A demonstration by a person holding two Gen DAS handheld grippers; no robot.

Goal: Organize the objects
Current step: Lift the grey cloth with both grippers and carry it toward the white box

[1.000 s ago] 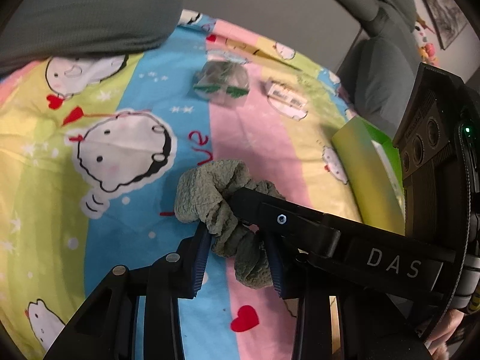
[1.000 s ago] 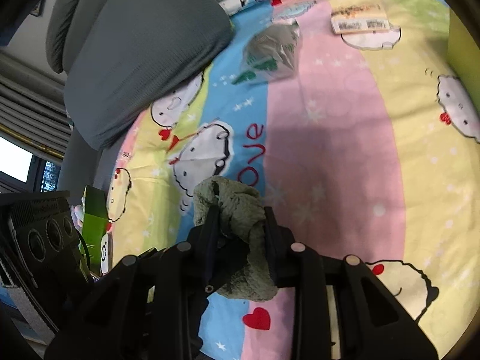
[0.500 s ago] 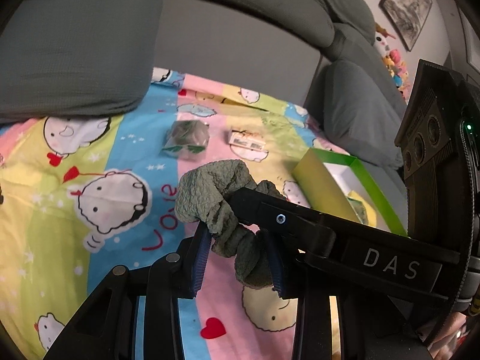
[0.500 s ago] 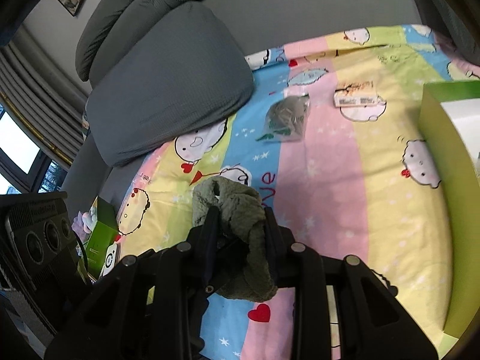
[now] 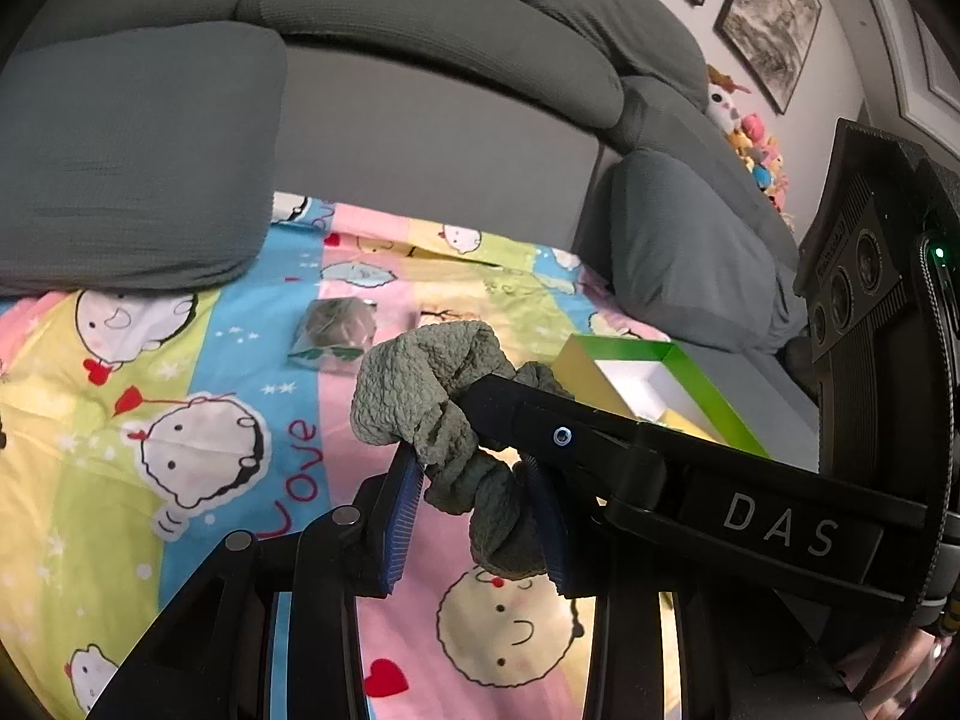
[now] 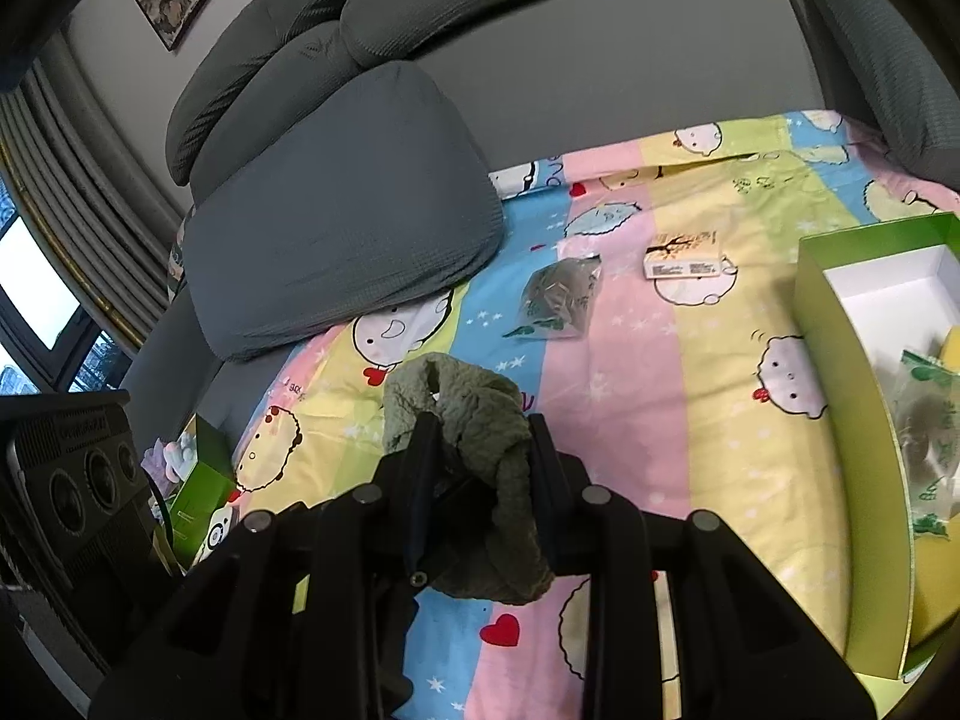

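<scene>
A crumpled grey-green cloth (image 5: 432, 396) hangs above the cartoon blanket (image 5: 180, 396), held by both grippers at once. My left gripper (image 5: 474, 492) is shut on the cloth's lower fold, its blue pads pressing each side. My right gripper (image 6: 480, 432) is shut on the same cloth (image 6: 474, 414); in the left wrist view one of its black fingers crosses from the right into the cloth. An open green box (image 6: 840, 360) (image 5: 690, 372) lies at the right with a clear bag (image 6: 924, 432) inside. Another clear bag of dark bits (image 6: 555, 300) (image 5: 336, 330) and a small white packet (image 6: 684, 261) lie on the blanket beyond.
A large grey cushion (image 6: 342, 240) (image 5: 132, 168) rests on the blanket's far left, with the sofa back behind it. A second grey cushion (image 5: 690, 264) sits at the right. A small green carton (image 6: 204, 498) stands off the blanket's left edge. Plush toys (image 5: 750, 144) sit in the far corner.
Both grippers have risen with the cloth, lifting it off the blanket, and tilted up. The sofa back and the open green box have come into view.
</scene>
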